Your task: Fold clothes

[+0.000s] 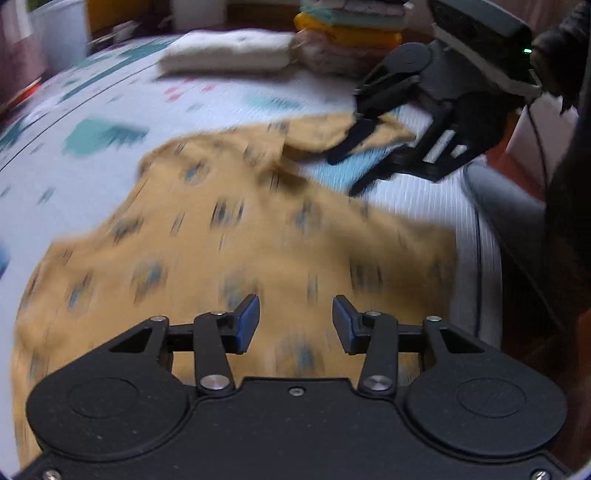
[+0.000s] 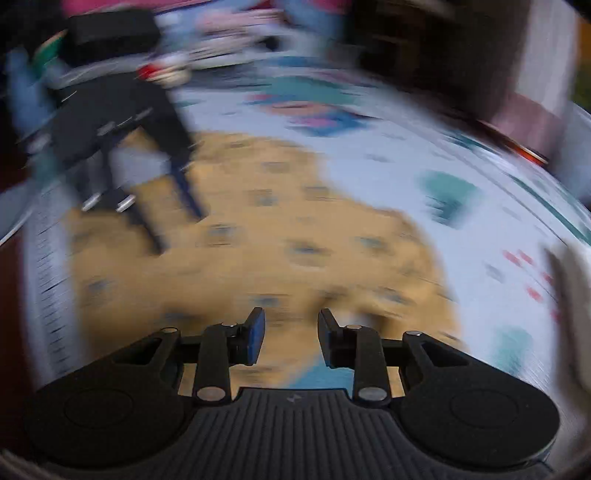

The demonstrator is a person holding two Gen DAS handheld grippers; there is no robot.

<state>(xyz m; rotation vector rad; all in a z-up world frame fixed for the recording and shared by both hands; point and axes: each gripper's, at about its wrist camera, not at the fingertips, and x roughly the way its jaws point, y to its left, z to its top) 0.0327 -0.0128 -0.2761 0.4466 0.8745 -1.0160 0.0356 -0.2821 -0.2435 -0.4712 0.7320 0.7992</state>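
You are holding both the left gripper (image 1: pixel 295 325) and right gripper (image 2: pixel 291 336) open and empty over the shirt (image 1: pixel 229 236), seemingly unfolded on the mat (image 1: pixel 221 99), beside a folded pile (image 1: pixel 351 33).

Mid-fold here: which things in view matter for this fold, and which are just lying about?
In the job:
- mustard patterned garment, spread flat
- left gripper, open above it
- right gripper, open, over its far corner

Lying about:
- folded white cloth
- stack of folded clothes
- patterned bedsheet underneath
- white bin
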